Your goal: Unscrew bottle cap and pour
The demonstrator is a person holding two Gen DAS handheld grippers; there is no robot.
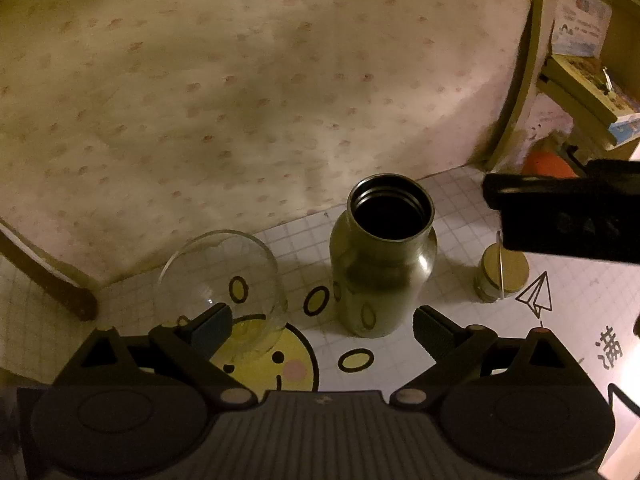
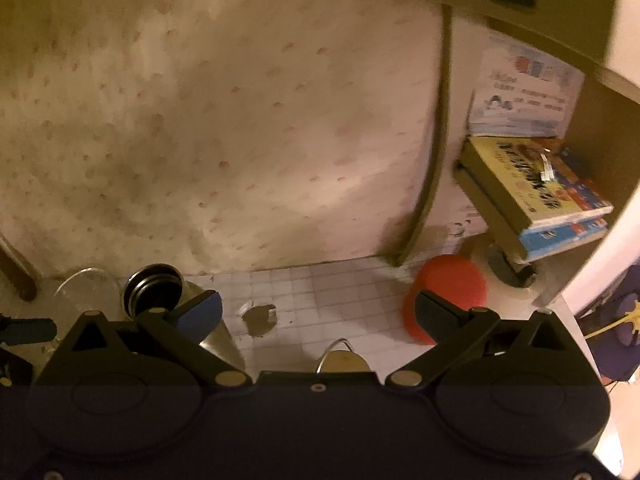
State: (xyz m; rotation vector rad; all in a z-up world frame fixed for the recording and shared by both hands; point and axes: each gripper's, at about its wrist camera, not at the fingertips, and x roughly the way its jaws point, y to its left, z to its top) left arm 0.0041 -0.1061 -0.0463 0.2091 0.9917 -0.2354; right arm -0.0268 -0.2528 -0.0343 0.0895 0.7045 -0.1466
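The open-mouthed brushed stainless-steel bottle (image 1: 382,256) stood upright on the white grid-printed counter (image 1: 452,200), its threaded neck bare and its inside too dark to show a level. It looked rigid and smooth, likely slippery under rubber pads, and heavy if filled; the straight lower body below the shoulder seemed the safest place to clamp it, since the neck tapers and the curved shoulder would let the pads slide. The round metal cap with a thin wire loop handle (image 1: 502,274) sat apart on the counter to the bottle's right, so the unscrewing appeared done and only the pour remained. The clear, round-bellied glass vessel (image 1: 222,276) stood just beside the bottle on its left; it looked light and fragile and could tip under a knock from the bottle's rim.

The left gripper (image 1: 322,330) hovered just in front of the bottle with its fingers (image 1: 432,328) spread wide and holding nothing. The right gripper (image 2: 318,314) was also spread wide and empty, hanging above the cap (image 2: 346,362).

By count: one bottle, one cap, one glass vessel, two grippers. On the shelf side there were also one round orange-red object (image 2: 444,296) and two stacked books (image 2: 536,196).
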